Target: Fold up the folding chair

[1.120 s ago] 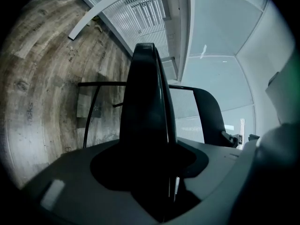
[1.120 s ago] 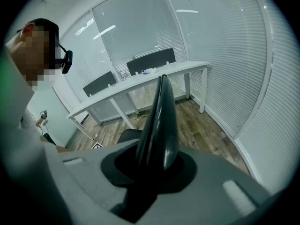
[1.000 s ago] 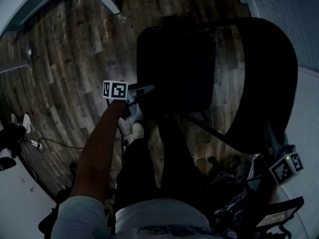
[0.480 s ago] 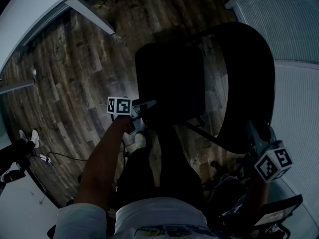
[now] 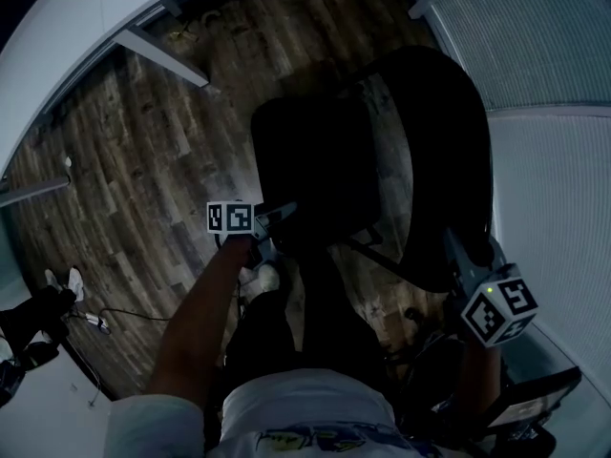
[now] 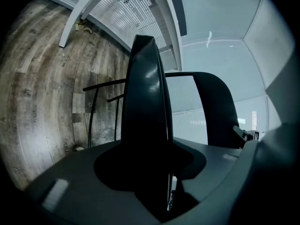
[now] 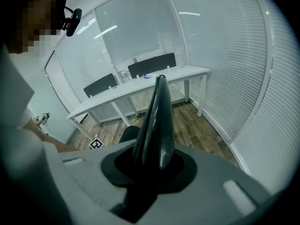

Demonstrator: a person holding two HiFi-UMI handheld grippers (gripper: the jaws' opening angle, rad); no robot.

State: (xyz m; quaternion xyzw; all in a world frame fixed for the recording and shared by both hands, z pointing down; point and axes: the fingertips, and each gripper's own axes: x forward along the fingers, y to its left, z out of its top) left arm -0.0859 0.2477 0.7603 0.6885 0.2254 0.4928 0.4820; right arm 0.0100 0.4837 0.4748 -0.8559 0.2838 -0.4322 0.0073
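Observation:
The black folding chair stands in front of me in the head view, its seat (image 5: 320, 165) tipped up toward the curved backrest (image 5: 444, 151). My left gripper (image 5: 275, 218) is shut on the seat's near edge. In the left gripper view that seat (image 6: 145, 111) runs edge-on straight out from the jaws, with the backrest (image 6: 218, 107) to its right. My right gripper (image 5: 458, 254) is shut on the backrest's near rim, and the backrest (image 7: 157, 121) rises edge-on from its jaws in the right gripper view. The pads themselves are hidden by the chair.
Wooden floor (image 5: 143, 141) lies around the chair. Ribbed blinds (image 5: 544, 84) close off the right side. My legs and a shoe (image 5: 263, 277) are just below the seat. A white table (image 7: 140, 86) with two dark chairs behind it stands farther off.
The left gripper has lifted with the seat's edge, and the seat now looks shorter and closer to the backrest. The right gripper rose a little with the backrest.

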